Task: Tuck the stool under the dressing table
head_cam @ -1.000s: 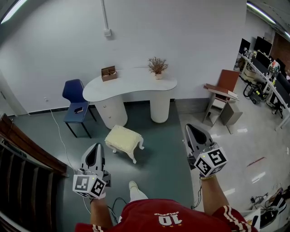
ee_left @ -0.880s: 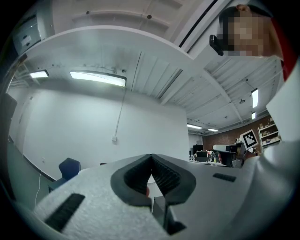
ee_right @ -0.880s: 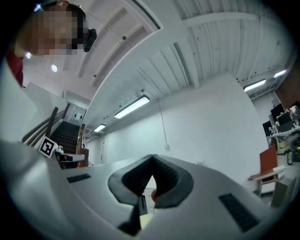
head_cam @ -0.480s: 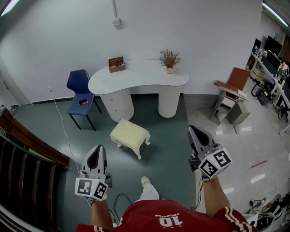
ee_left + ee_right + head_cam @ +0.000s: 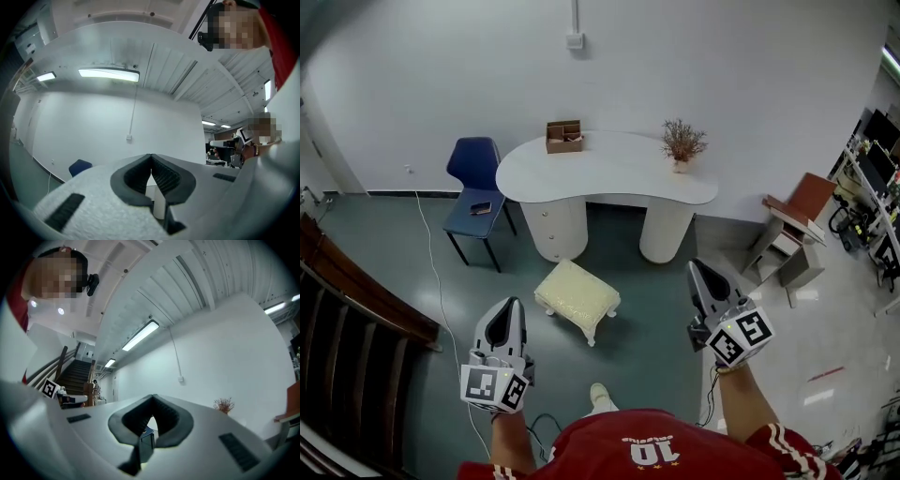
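Observation:
A cream cushioned stool [image 5: 577, 298] with carved white legs stands on the grey-green floor, out in front of the white kidney-shaped dressing table [image 5: 609, 172]. My left gripper [image 5: 503, 314] hangs shut and empty, below and left of the stool. My right gripper [image 5: 701, 274] is shut and empty too, to the stool's right. Both point towards the table and touch nothing. In the left gripper view the jaws [image 5: 151, 158] meet tip to tip, and the right gripper view shows the same [image 5: 152, 401]. The stool is hidden in both gripper views.
A blue chair [image 5: 477, 193] stands left of the table. On the tabletop sit a wooden box [image 5: 563, 136] and a dried plant [image 5: 681, 145]. A brown chair-desk [image 5: 789, 234] is at the right, a dark stair rail [image 5: 352, 300] at the left. A cable [image 5: 431, 272] trails across the floor.
The table, stool and chairs have shifted right and down in the head view and look larger. Both grippers stay shut and keep their places in the picture.

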Action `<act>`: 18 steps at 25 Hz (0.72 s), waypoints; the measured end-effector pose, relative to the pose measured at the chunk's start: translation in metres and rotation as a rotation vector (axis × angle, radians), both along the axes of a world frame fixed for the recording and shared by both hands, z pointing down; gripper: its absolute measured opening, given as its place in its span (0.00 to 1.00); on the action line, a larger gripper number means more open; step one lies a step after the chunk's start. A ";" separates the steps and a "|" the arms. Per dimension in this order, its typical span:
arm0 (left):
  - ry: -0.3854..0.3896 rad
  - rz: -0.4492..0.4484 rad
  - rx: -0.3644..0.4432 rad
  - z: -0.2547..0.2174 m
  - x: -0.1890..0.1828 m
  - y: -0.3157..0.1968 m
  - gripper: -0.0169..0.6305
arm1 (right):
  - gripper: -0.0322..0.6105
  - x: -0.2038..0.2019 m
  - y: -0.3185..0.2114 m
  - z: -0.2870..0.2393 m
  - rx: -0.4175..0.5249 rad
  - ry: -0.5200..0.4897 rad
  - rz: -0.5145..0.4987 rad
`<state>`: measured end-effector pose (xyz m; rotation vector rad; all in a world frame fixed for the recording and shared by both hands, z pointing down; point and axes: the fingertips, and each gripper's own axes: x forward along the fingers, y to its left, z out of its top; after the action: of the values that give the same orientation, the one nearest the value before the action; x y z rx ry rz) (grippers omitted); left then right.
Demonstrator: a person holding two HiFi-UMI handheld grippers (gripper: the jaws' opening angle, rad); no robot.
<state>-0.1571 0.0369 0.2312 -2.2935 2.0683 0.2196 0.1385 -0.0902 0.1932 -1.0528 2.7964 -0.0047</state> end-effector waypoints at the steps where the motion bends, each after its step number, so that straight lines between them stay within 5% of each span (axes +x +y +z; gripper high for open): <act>1: -0.005 -0.003 -0.003 0.002 -0.008 -0.006 0.04 | 0.05 -0.010 -0.008 0.001 -0.006 0.006 -0.007; 12: 0.088 -0.013 0.001 0.014 -0.075 -0.067 0.04 | 0.05 -0.091 -0.082 0.018 -0.072 0.058 -0.070; 18: 0.079 -0.089 -0.013 0.016 -0.092 -0.084 0.04 | 0.05 -0.115 -0.121 0.014 -0.062 0.043 -0.127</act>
<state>-0.2495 -0.0468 0.2475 -2.2281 2.2103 0.2984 0.0234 -0.2108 0.2069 -0.8965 2.9141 -0.0848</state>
